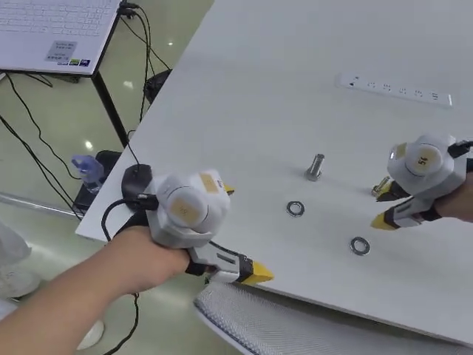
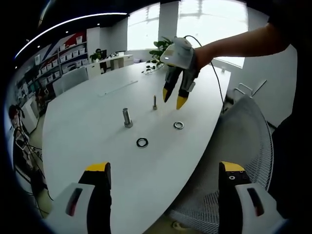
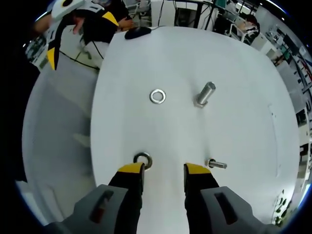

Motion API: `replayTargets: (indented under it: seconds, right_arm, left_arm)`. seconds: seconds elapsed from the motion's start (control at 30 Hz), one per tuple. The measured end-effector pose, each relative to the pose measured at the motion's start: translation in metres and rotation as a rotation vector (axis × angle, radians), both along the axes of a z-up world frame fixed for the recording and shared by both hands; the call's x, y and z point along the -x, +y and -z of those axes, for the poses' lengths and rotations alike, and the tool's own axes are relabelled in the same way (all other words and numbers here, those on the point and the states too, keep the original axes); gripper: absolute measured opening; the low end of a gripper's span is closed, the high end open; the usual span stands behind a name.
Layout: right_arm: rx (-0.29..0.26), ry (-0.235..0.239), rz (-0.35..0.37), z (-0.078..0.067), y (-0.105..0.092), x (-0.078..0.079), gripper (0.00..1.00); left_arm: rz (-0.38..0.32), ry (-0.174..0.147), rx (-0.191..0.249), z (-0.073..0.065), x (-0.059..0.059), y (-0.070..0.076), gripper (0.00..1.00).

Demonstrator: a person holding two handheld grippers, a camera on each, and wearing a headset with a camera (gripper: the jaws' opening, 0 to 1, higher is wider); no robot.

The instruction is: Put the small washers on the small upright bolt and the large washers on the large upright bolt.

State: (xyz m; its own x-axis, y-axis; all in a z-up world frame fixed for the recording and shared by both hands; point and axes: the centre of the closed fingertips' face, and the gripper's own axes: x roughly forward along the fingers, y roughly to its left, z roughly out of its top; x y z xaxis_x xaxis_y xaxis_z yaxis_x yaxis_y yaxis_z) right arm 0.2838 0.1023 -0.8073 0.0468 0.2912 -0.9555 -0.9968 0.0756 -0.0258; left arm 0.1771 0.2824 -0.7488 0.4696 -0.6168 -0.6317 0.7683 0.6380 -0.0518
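A large upright bolt (image 1: 315,167) (image 2: 127,117) (image 3: 204,94) stands mid-table. The small bolt (image 1: 380,188) (image 2: 155,102) (image 3: 215,164) is to its right, just beside my right gripper's fingers. One washer (image 1: 295,208) (image 2: 142,143) (image 3: 157,96) lies flat in front of the large bolt. A second washer (image 1: 360,245) (image 2: 178,125) (image 3: 143,159) lies at the tip of one right finger. My right gripper (image 1: 384,207) (image 2: 174,97) (image 3: 164,168) hovers low over the table, open, holding nothing. My left gripper (image 1: 242,233) (image 2: 165,170) is at the table's near edge, wide open with nothing between its fingers.
A white power strip (image 1: 392,89) lies at the back of the white table (image 1: 244,111). A black mouse (image 1: 137,177) (image 3: 138,32) sits at the left edge. A mesh chair back (image 1: 259,318) (image 2: 243,146) is just below the near edge. A laptop (image 1: 52,29) is on a stand to the far left.
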Motion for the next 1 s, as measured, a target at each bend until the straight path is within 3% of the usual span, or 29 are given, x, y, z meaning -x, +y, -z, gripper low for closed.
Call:
replayTargets:
  seconds: [0.4,0.67,0.83,1.0]
  right_arm:
    - [-0.036,0.052,0.015,0.005,-0.006,0.026,0.36]
    - [-0.04,0.063,0.023,0.025,-0.006,0.033,0.38]
    - [-0.048,0.067,0.035,0.036,-0.005,0.03,0.39]
    - [-0.052,0.057,0.043,0.051,-0.002,0.027,0.39]
  left_arm:
    - [-0.018,-0.017,0.011,-0.008,-0.006,-0.013,0.91]
    - [-0.009,-0.004,-0.002,-0.003,-0.001,-0.015,0.91]
    - [-0.007,0.013,-0.007,0.003,-0.001,-0.016,0.9]
    - [-0.002,0.009,0.001,0.003,-0.002,-0.02,0.9]
